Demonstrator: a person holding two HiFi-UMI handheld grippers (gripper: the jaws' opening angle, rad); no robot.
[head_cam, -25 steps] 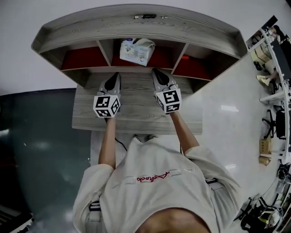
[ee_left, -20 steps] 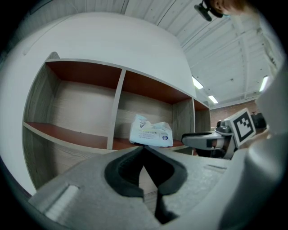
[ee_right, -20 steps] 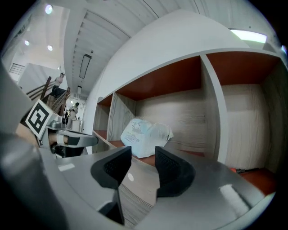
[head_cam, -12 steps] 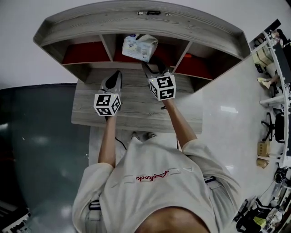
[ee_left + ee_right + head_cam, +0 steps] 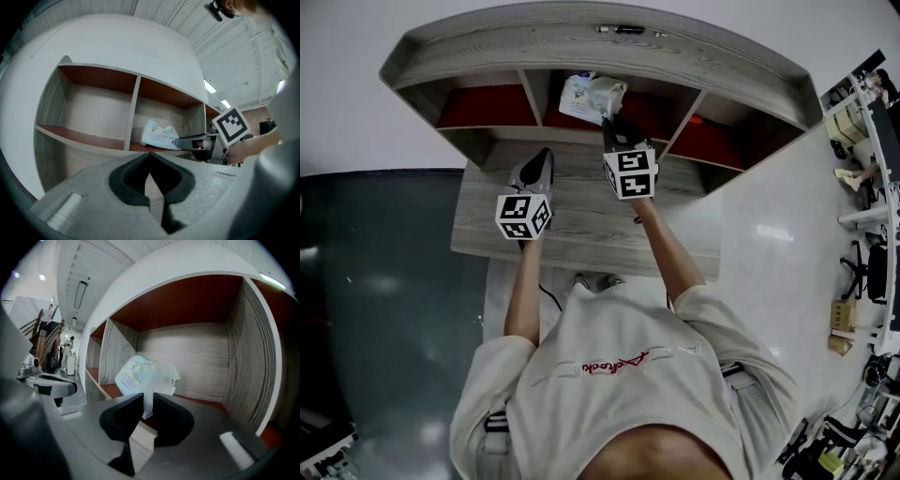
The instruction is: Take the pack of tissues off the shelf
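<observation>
Workshop-like lab hall: cluttered equipment racks point(image 5: 865, 112), glossy floor point(image 5: 769, 253), strip-lit panelled ceiling point(image 5: 243, 65).

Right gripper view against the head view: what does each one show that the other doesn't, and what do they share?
Only the right gripper view: the right gripper, whose jaws have just been closing, pinches a flap of the pack of tissues. Only the head view: the whole shelf, the desk top, the person's arms and shirt. Both: the pack in the middle compartment, and the left gripper off to its left.
</observation>
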